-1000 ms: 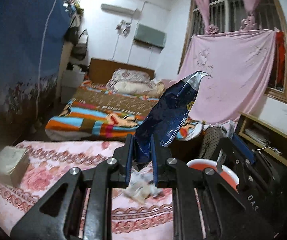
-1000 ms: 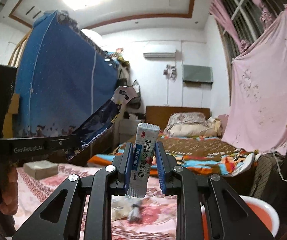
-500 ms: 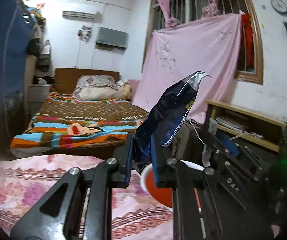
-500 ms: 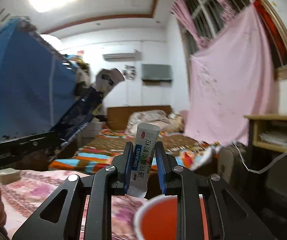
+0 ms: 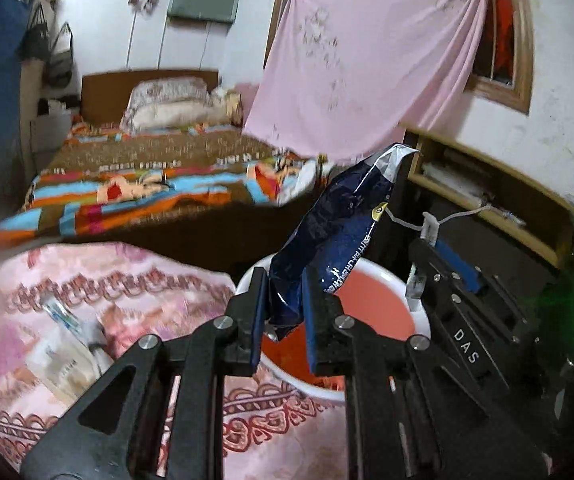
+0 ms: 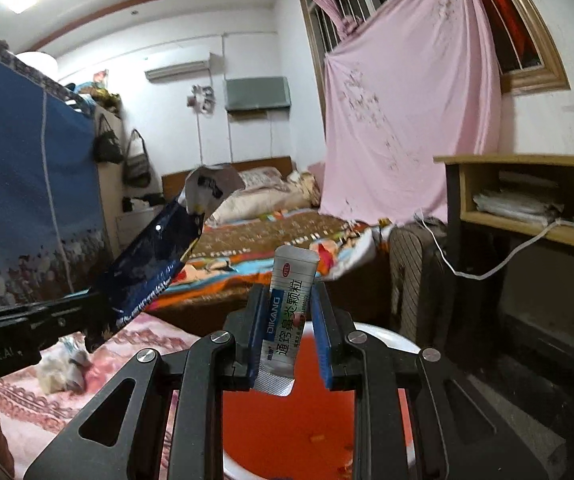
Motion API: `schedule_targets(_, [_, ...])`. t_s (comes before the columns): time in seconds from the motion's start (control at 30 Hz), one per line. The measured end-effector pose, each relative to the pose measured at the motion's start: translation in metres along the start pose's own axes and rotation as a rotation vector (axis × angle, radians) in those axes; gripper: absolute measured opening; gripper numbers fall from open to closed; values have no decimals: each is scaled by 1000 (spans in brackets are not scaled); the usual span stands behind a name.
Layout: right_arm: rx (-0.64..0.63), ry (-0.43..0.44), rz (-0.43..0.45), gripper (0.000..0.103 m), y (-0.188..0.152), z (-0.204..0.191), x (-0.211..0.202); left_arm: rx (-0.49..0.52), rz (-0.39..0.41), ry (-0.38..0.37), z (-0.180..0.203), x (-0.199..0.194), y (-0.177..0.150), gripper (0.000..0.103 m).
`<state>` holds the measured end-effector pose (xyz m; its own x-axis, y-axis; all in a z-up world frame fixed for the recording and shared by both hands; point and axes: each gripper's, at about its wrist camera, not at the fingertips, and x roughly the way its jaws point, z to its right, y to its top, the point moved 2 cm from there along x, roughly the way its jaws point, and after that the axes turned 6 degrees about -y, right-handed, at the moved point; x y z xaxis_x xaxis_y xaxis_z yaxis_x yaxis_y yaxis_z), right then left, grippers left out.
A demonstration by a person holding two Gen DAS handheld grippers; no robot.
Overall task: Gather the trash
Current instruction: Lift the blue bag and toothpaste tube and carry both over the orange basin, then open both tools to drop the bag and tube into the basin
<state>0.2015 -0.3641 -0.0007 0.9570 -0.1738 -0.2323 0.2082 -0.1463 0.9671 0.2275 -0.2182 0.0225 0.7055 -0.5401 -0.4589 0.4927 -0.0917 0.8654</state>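
My left gripper [image 5: 283, 316] is shut on a dark blue snack bag [image 5: 339, 232] and holds it over the near rim of a red bin with a white rim [image 5: 371, 300]. The bag also shows in the right wrist view [image 6: 147, 268], at the left. My right gripper [image 6: 289, 328] holds a white medicine sachet [image 6: 287, 312] with blue and green print above the same bin [image 6: 287, 432]. Its jaws stand a little wider than the sachet, which leans against the left pad. The right gripper body [image 5: 467, 320] sits beside the bin.
A pink patterned cloth [image 5: 87, 300] covers the surface at left, with crumpled wrappers and tissue [image 5: 67, 340] on it; they also show in the right wrist view [image 6: 61, 368]. A bed [image 5: 147, 176] lies beyond. A wooden shelf [image 6: 527, 200] with a white cable stands at right.
Both grippers have swung right from the pink cloth to above the red bin. The right jaws have widened slightly around the sachet.
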Motion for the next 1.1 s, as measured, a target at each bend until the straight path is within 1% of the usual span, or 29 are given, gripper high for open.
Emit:
schedule_targets(0.13, [20,-11,-40,20,-9,3,7,-20,-51,3,1,14,-3,18])
schedule_targets(0.37, [22,-16,-86,21,-16,6,17,-63,-138,-14,-2,34,-9,18])
schedule_targets(0.5, [24,-22,-114,21,-19,7,22,-107,-197,-26,-5,46,-13,18])
schedule_targets(0.7, [33,-27,-157,21,-21,10,28,-156,-257,-40,-9,59,-16,20])
schedule_targets(0.9, [37,-36,-195,23,-23,15,34,-204,-273,-66,-11,62,-17,22])
schedule_targets(0.97, [38,-36,-199,26,-23,16,35,-206,-274,-67,-12,63,-16,23])
schedule_targets(1.03, [38,-38,-199,33,-23,16,35,-210,-272,-66,-12,62,-16,23])
schedule_targets(1.1, [41,-38,-197,36,-23,17,34,-217,-266,-67,-15,60,-16,25])
